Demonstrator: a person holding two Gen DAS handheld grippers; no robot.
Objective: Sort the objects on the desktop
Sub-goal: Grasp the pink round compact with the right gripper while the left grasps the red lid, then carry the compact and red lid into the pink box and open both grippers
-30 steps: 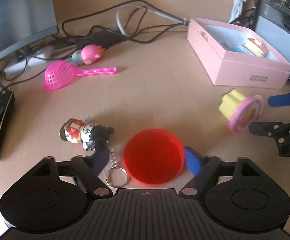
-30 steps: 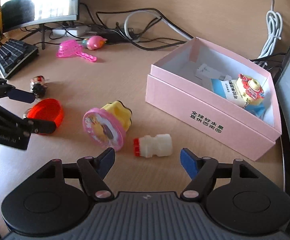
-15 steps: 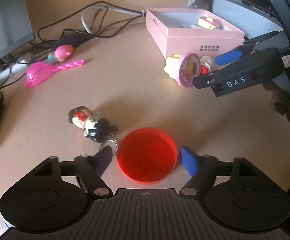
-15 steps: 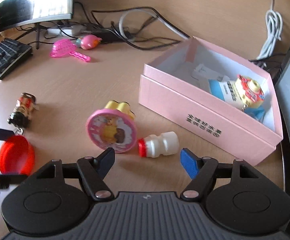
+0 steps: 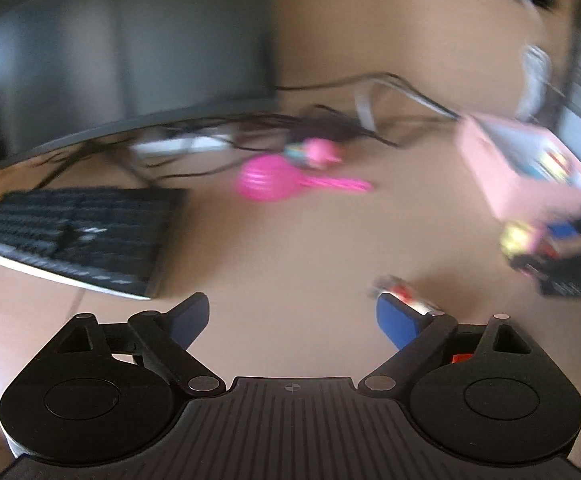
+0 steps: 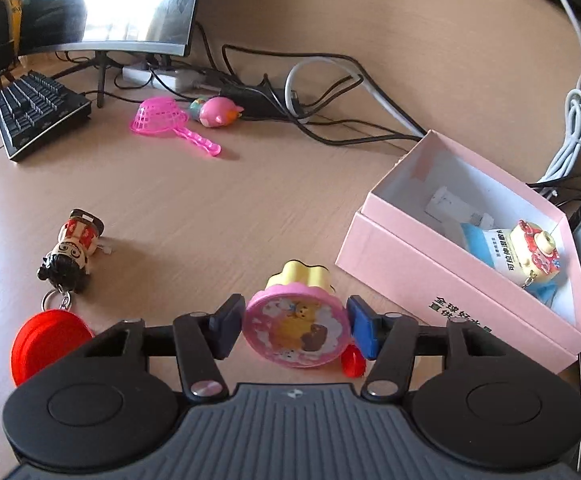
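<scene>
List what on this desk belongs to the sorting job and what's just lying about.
Job items:
- pink box
- pink-and-yellow cup toy, between the closing right gripper fingers
- doll keychain
- red lid
- pink scoop
- pink round toy
- left gripper, opening, empty

Lying about:
- keyboard
- monitor
- cables
</scene>
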